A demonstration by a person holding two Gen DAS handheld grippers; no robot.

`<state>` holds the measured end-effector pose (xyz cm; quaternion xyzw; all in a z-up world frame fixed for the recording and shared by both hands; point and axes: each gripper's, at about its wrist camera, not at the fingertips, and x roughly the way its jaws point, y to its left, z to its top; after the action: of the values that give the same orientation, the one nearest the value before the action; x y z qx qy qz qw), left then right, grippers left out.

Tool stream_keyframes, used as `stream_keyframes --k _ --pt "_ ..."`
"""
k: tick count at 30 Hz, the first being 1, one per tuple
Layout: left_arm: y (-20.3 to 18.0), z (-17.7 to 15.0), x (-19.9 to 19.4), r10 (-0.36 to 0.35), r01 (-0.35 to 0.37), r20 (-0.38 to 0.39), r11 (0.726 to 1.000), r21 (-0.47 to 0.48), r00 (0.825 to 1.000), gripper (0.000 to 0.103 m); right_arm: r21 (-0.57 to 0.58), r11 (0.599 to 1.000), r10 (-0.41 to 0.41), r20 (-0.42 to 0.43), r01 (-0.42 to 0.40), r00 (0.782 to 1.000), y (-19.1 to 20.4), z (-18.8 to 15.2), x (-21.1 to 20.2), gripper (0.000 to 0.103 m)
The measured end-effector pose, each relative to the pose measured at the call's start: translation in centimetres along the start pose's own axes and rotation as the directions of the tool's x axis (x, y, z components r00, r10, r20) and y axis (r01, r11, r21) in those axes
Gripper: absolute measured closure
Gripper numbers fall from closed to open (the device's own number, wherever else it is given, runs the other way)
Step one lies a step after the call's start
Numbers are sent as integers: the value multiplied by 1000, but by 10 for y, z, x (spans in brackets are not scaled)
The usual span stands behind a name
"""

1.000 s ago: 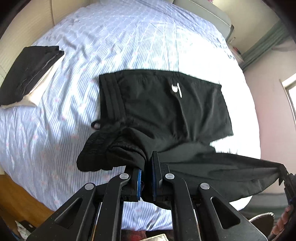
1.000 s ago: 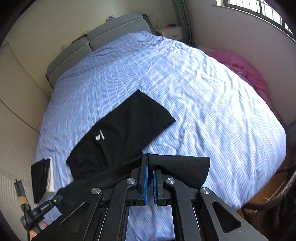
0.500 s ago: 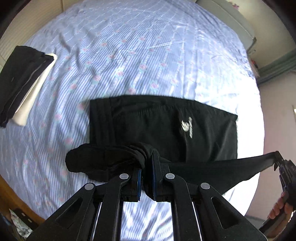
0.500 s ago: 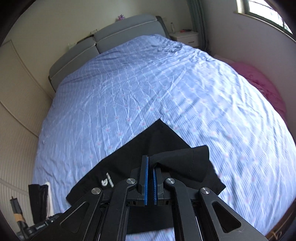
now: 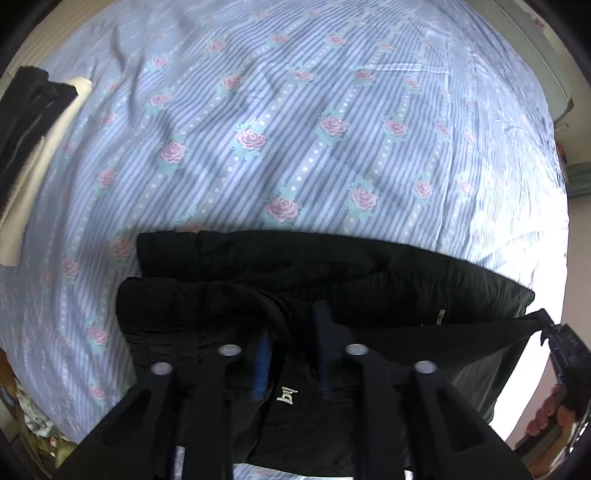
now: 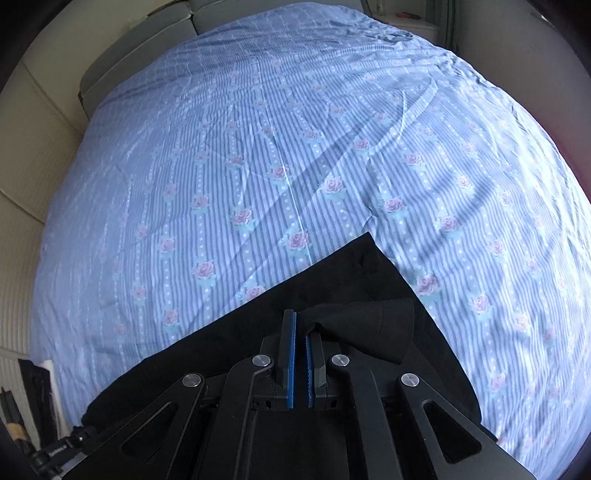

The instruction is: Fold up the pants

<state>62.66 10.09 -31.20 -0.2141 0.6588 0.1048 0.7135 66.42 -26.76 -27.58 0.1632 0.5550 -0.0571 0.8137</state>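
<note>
Black pants (image 5: 332, 280) lie folded on a blue striped bedsheet (image 5: 295, 129) with pink roses. My left gripper (image 5: 291, 332) is open just above the waistband end, with the fabric lying loose between and around its fingers. My right gripper (image 6: 300, 332) is shut on the black hem end of the pants (image 6: 354, 332), low over the folded layer. The right gripper also shows at the right edge of the left wrist view (image 5: 554, 339), pinching a stretched corner.
A folded stack of black and cream clothes (image 5: 29, 122) lies at the left edge of the bed. Grey headboard cushions (image 6: 155, 33) stand at the far end. The bed edge runs near the bottom left of the left wrist view.
Both grippers have carried the pants' near edge forward and down over the lying part, making a fold. The left gripper has opened and let go of the waistband.
</note>
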Motion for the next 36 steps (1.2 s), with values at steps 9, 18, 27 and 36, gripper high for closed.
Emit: stream_keyframes --k 9,18,27,36 --pt "-14 6 -38 2 -12 176 998 56 984 20 -74 997 3 30 -1 1000 16 22 -1 47" --pt "3 -68 -80 -53 -51 289 938 342 956 20 -321 946 22 207 47 978 19 -46 -113 39" --pt "-13 -197 -87 -41 -199 358 770 606 933 26 -248 969 20 31 -11 999 -46 -174 -143 39" --pt "-112 -325 -49 -251 -334 360 141 932 898 39 -86 994 -67 -54 62 996 -122 -238 -151 39"
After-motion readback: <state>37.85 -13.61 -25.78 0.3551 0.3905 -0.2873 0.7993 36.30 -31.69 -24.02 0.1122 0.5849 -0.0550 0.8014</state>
